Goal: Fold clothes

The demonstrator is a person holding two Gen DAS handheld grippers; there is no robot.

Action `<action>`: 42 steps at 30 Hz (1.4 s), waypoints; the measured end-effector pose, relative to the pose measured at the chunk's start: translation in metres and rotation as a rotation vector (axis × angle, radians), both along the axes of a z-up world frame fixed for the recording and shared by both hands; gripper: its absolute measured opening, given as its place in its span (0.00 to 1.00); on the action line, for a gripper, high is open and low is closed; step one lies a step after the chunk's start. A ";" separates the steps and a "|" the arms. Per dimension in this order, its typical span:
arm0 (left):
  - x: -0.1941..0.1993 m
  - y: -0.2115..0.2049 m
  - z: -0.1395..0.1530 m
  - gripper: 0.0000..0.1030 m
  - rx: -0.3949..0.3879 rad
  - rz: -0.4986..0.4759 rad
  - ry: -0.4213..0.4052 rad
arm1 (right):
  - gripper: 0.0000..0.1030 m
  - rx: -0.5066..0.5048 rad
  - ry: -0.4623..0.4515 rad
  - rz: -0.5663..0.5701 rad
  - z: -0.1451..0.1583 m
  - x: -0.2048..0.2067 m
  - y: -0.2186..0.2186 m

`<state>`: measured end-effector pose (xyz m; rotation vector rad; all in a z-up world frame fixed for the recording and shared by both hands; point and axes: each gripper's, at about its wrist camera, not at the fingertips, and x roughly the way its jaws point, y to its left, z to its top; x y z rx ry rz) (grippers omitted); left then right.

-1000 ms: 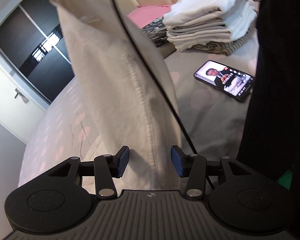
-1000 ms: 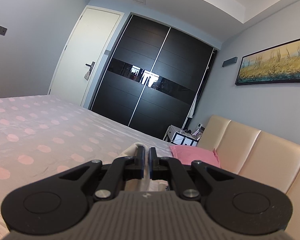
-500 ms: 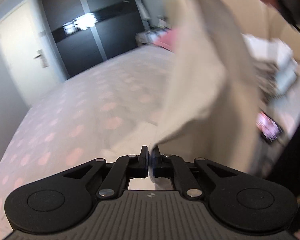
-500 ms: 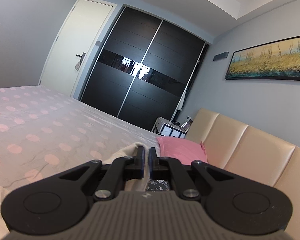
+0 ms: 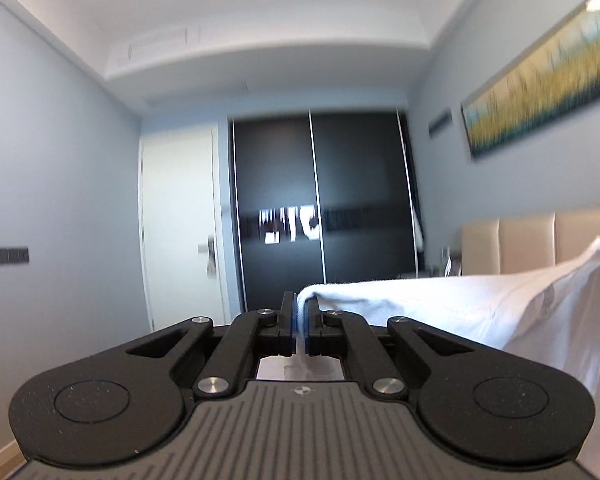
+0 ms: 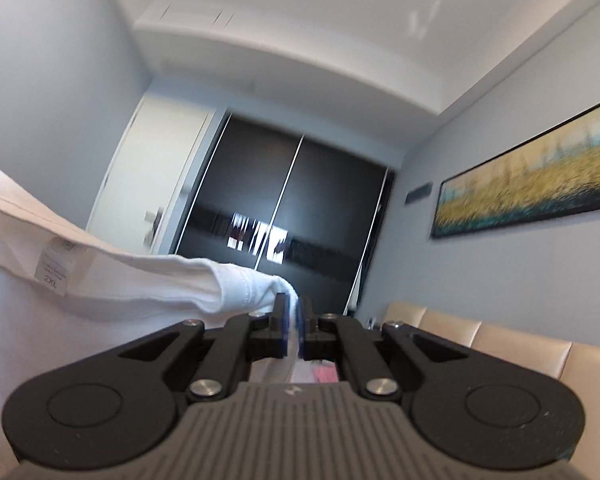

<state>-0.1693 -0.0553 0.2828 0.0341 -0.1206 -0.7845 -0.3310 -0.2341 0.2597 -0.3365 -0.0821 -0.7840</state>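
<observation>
While pinched by both, white garment apparently taut, left gripper clamped, right gripper clamped

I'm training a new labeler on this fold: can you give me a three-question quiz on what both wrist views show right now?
1. True or false: the left gripper is open and empty.
2. What size is printed on the garment label?
3. What does the right gripper pinch? A) garment B) pillow C) nothing

Key: 1 false, its fingers are shut on the garment; 2 2XL; 3 A.
</observation>
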 end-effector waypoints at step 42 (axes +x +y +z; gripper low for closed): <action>0.269 -0.171 -0.105 0.01 0.367 0.104 0.380 | 0.05 0.311 0.263 -0.044 -0.094 0.281 -0.140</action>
